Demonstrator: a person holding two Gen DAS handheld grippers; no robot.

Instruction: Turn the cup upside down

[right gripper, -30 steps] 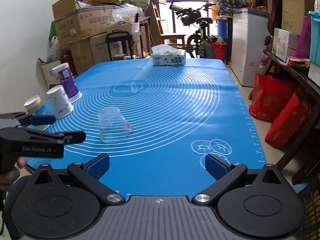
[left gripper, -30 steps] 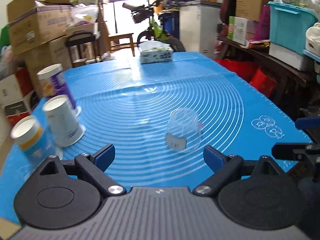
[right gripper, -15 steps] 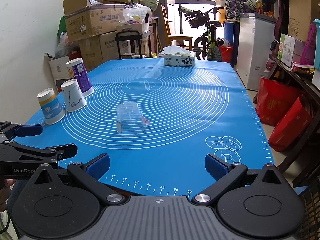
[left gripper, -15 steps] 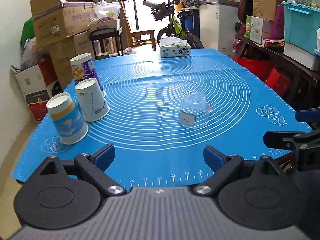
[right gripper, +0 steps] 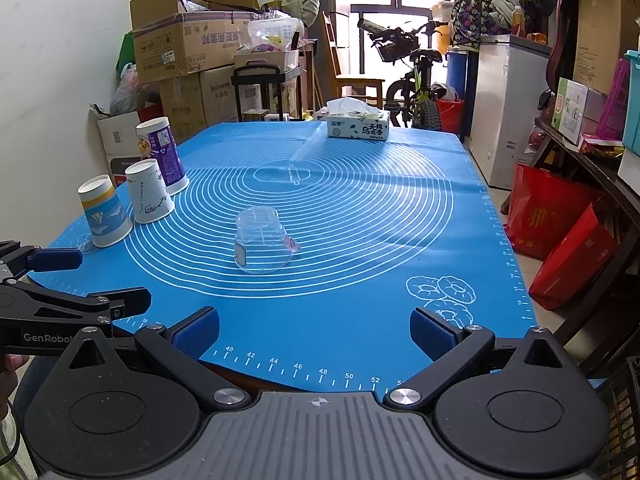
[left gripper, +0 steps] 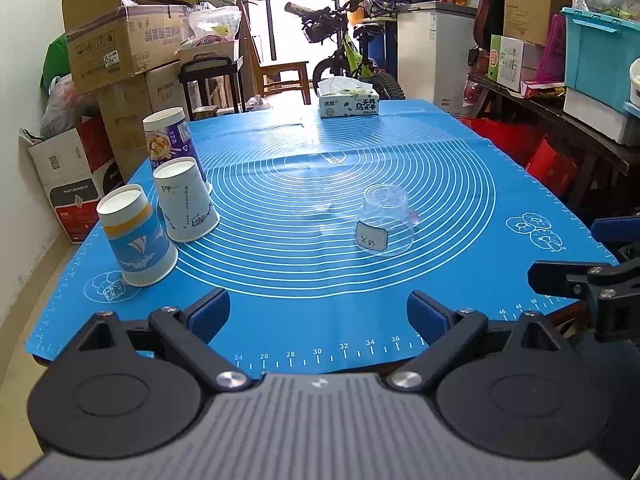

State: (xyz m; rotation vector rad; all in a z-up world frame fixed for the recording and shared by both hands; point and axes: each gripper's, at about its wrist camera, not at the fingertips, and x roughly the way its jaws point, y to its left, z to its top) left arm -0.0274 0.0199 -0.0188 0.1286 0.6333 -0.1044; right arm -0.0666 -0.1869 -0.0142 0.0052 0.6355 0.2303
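A clear plastic cup [left gripper: 385, 220] with a white label stands mouth-down on the blue mat [left gripper: 320, 280]; it also shows in the right wrist view [right gripper: 262, 240]. My left gripper [left gripper: 319, 312] is open and empty, back at the mat's near edge, well short of the cup. My right gripper [right gripper: 315, 330] is open and empty, also at the near edge. The left gripper shows at the left of the right wrist view [right gripper: 76, 280], and the right gripper at the right edge of the left wrist view [left gripper: 576, 256].
Three paper cups stand mouth-down at the mat's left: sailboat [left gripper: 136, 236], white [left gripper: 186, 200], purple [left gripper: 170, 140]. A tissue box [left gripper: 349, 102] sits at the far end. Cardboard boxes [left gripper: 116, 52], a bicycle and shelves surround the table.
Both grippers have pulled back and up from the cup toward the mat's near edge, staying open. The cup has not moved.
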